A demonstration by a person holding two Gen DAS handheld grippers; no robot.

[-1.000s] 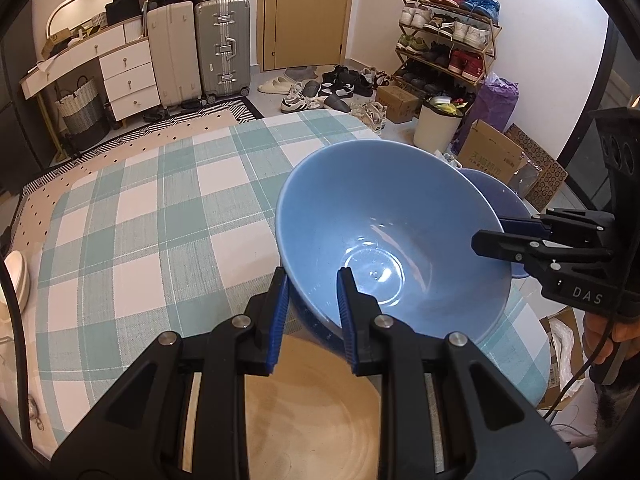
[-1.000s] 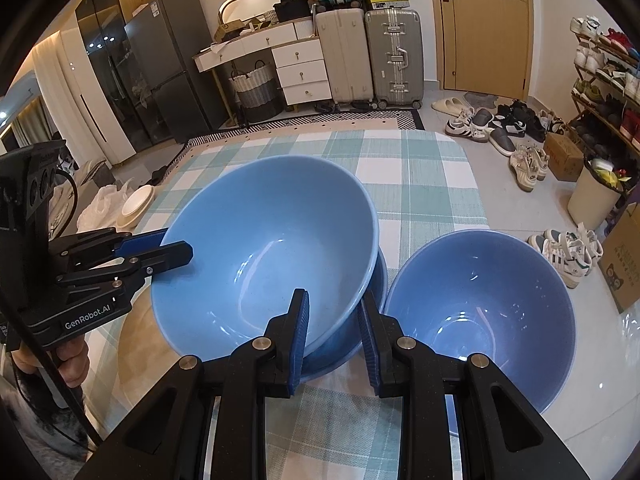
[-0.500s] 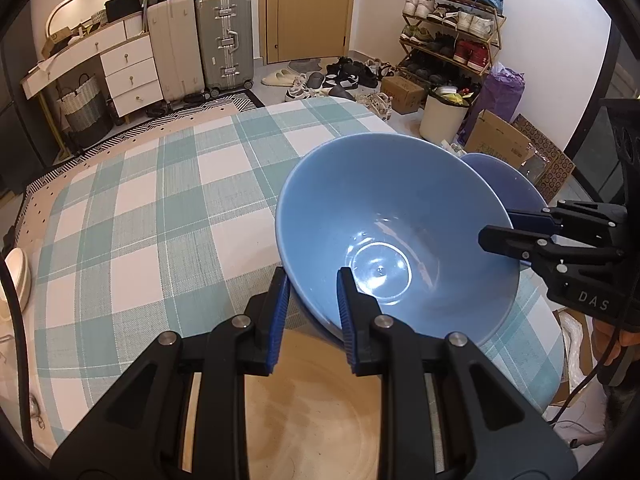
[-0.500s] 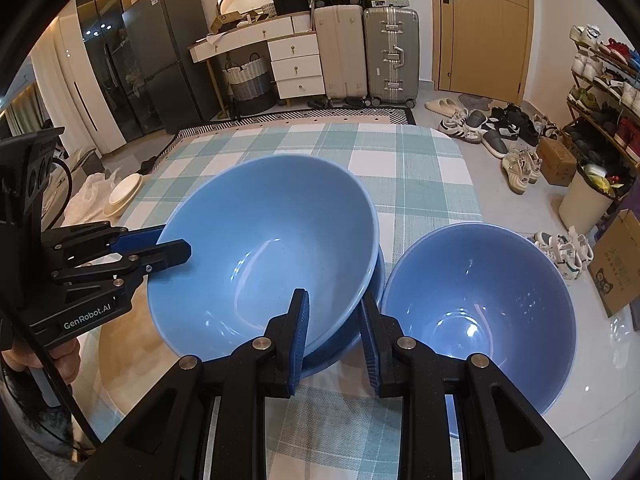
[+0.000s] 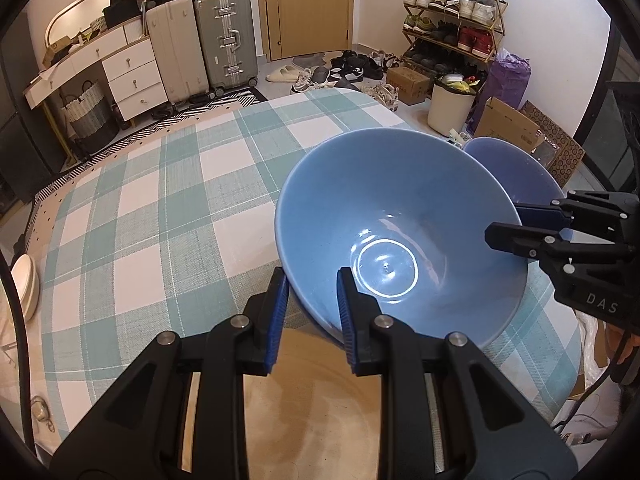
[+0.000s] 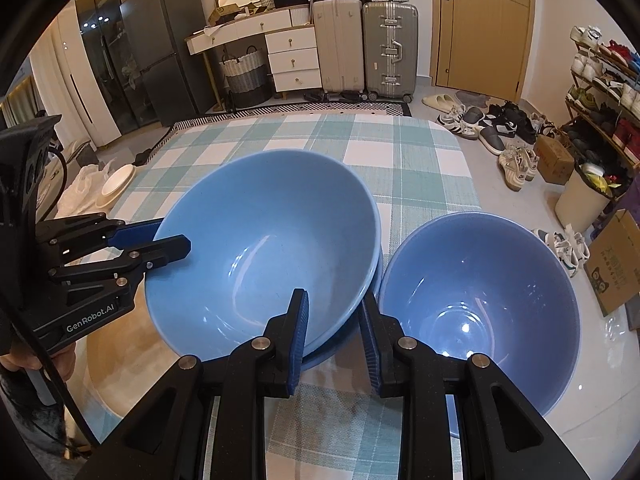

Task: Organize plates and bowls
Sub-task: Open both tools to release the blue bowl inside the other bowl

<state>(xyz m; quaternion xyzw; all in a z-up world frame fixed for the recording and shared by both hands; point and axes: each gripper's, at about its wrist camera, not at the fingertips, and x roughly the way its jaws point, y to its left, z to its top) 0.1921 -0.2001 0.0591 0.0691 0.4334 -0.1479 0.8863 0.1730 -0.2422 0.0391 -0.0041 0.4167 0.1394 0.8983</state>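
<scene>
1. Now, left gripper (image 5: 310, 308): clamped on the near rim of the light blue bowl (image 5: 400, 232), one pad outside the wall, one inside.
2. My right gripper (image 6: 334, 332) is clamped on the opposite rim of that same bowl (image 6: 264, 248); in the left wrist view it enters from 3 o'clock (image 5: 516, 224).
3. The bowl sits tilted inside a second blue bowl (image 6: 340, 346), whose rim shows just below it at about 5 o'clock in the right wrist view.
4. Both rest on the checked cloth of the tabletop (image 5: 160, 208), toward its near right part as the left camera sees it.
5. A third, darker blue bowl (image 6: 480, 304) stands just beside the pair at 3 o'clock, upright; I cannot tell whether the rims touch.
6. A bare wooden round surface (image 5: 312, 408) shows under the left gripper at 6 o'clock.
7. Pale plates (image 6: 118, 184) lie off the tabletop's left edge, at 9 o'clock.
</scene>
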